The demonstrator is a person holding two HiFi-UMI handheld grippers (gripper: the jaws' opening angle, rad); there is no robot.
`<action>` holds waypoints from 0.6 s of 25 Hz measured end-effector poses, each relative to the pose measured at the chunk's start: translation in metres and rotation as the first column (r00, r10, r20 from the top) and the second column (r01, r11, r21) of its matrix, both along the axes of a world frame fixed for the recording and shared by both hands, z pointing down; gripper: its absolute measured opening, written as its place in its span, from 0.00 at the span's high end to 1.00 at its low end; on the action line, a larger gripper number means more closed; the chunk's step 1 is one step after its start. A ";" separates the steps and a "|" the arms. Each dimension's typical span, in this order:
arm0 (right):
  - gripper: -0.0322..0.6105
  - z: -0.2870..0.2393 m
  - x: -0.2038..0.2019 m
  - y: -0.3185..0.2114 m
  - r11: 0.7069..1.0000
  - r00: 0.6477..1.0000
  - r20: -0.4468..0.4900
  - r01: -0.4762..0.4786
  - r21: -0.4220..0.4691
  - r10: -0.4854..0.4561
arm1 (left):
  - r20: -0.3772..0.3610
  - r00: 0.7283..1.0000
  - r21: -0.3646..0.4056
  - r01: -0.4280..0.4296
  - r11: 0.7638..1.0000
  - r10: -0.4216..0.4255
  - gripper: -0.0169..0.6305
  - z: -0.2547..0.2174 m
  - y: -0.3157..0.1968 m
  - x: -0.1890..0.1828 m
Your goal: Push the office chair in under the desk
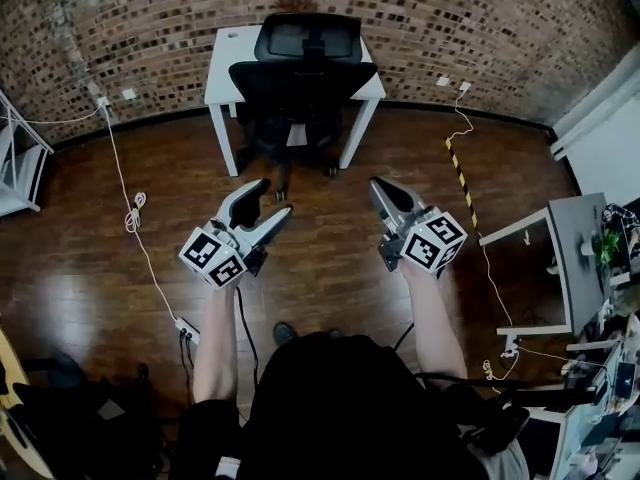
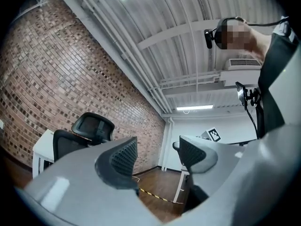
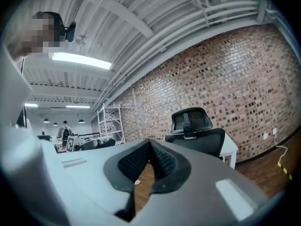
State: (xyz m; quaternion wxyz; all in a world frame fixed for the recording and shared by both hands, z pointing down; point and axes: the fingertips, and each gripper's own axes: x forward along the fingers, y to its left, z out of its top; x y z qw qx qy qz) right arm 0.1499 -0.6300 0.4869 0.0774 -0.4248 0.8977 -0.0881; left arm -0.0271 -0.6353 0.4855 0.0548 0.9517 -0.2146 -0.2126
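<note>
A black office chair (image 1: 300, 78) stands tucked against the white desk (image 1: 222, 63) by the brick wall, its backrest towards me. Both grippers hang in the air well short of it, over the wood floor. My left gripper (image 1: 275, 196) points at the chair with its jaws open and nothing between them. My right gripper (image 1: 376, 184) is shut and empty. The left gripper view has the chair (image 2: 82, 135) and desk (image 2: 40, 149) at the left, beyond the open gripper (image 2: 157, 154). In the right gripper view the chair (image 3: 197, 128) and desk (image 3: 231, 149) stand behind the shut gripper (image 3: 150, 147).
White cables (image 1: 125, 183) and a power strip (image 1: 186, 328) trail over the floor at the left. A yellow-black floor strip (image 1: 458, 168) runs at the right. A grey desk (image 1: 580, 258) stands at the right edge, a white shelf (image 1: 15, 158) at the left.
</note>
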 end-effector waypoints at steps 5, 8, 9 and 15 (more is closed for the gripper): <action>0.95 -0.016 0.010 0.018 0.999 1.000 0.000 0.031 0.040 -0.031 | 0.037 0.999 0.003 0.008 1.000 -0.008 0.41 -0.012 0.015 0.030; 0.95 -0.024 0.023 0.027 0.998 0.999 0.012 0.040 0.055 -0.041 | 0.056 0.998 0.019 0.010 1.000 -0.012 0.43 -0.024 0.028 0.051; 0.95 -0.026 0.027 0.029 0.998 0.999 0.018 0.043 0.054 -0.044 | 0.066 0.998 0.027 0.011 1.000 -0.013 0.43 -0.028 0.033 0.058; 0.95 -0.033 0.033 0.039 0.993 0.997 0.019 0.077 0.086 -0.079 | 0.115 0.993 0.054 0.008 0.999 -0.014 0.44 -0.042 0.047 0.082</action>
